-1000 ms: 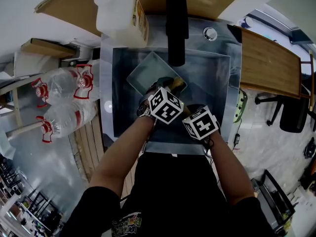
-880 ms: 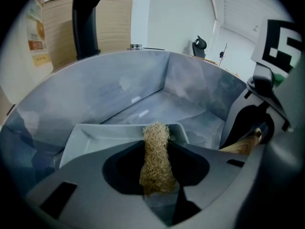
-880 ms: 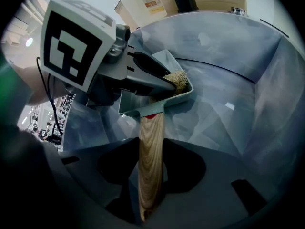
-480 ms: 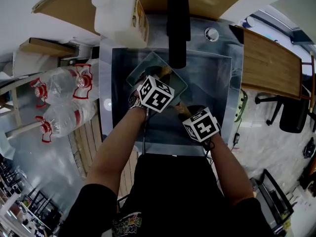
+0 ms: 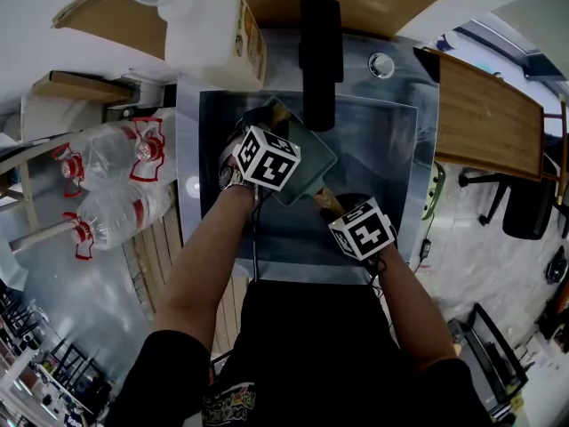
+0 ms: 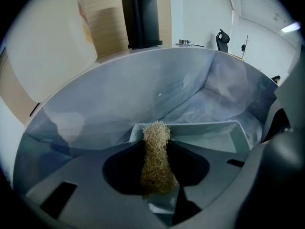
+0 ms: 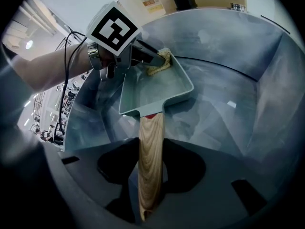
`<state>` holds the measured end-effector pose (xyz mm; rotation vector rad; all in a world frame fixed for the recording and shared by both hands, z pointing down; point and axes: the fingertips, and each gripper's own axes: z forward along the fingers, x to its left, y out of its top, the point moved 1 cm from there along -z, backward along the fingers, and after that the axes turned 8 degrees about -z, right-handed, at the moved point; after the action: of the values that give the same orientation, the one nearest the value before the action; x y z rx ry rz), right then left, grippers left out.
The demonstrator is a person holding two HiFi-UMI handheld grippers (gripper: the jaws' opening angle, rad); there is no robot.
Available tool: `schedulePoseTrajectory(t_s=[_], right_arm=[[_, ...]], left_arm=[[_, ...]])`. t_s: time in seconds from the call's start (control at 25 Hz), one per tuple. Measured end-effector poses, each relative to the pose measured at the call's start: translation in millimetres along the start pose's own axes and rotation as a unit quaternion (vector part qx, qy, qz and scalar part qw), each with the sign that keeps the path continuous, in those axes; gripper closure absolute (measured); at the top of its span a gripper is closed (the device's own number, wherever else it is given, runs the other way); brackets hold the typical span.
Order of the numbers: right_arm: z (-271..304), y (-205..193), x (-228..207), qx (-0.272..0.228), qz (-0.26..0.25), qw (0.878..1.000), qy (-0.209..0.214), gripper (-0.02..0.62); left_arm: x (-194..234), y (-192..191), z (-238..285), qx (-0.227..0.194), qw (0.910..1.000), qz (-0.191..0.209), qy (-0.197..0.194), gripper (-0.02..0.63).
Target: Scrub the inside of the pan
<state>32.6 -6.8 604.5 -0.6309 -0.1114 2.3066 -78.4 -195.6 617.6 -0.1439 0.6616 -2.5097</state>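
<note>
A square grey-green pan [image 5: 313,164] [image 7: 155,92] with a wooden handle [image 7: 150,166] lies in the steel sink [image 5: 382,140]. My right gripper [image 5: 336,206] [image 7: 150,178] is shut on the handle near its end and holds the pan a little tilted. My left gripper [image 5: 261,124] [image 6: 155,178] is shut on a straw-coloured fibre scrubber [image 6: 155,151] [image 7: 158,64]. The scrubber's tip rests at the pan's far left corner, against the rim [image 6: 205,128]. From overhead, the marker cube hides the left jaws and most of the scrubber.
A black faucet [image 5: 318,56] hangs over the back of the sink, close above the pan's far corner. A white jug [image 5: 213,29] stands at the back left, with water bottles [image 5: 116,149] on the floor at left. A wooden board [image 5: 484,114] lies to the right.
My left gripper has carried the scrubber away from me and to the left, from the pan's near middle to its far left corner. The right gripper has hardly moved on the handle.
</note>
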Motion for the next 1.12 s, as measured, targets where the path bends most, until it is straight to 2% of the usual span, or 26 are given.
schedulePoseTrajectory(t_s=[0.56,0.76,0.92,1.12], right_arm=[[1.3,-0.3,-0.5,0.006,-0.002,1.0,0.004,0.436],[1.4,-1.2,-0.1,0.008,-0.003,1.0,0.003,0.436],[0.0,0.2,0.3,0.005,-0.004,1.0,0.002,0.436],[0.1,0.4,0.3,0.0,-0.004,1.0,-0.002,0.436]], left_arm=[[0.3,0.5,-3.8,-0.001,1.0,0.001,0.007,0.462],[-2.3,6.3,-17.8,-0.015,0.9998,-0.007,0.004,0.462],[6.8,15.2,-30.1,-0.035,0.9991,-0.015,0.019,0.462],[22.6,19.0,-27.5,-0.036,0.9983,-0.022,0.039,0.462]])
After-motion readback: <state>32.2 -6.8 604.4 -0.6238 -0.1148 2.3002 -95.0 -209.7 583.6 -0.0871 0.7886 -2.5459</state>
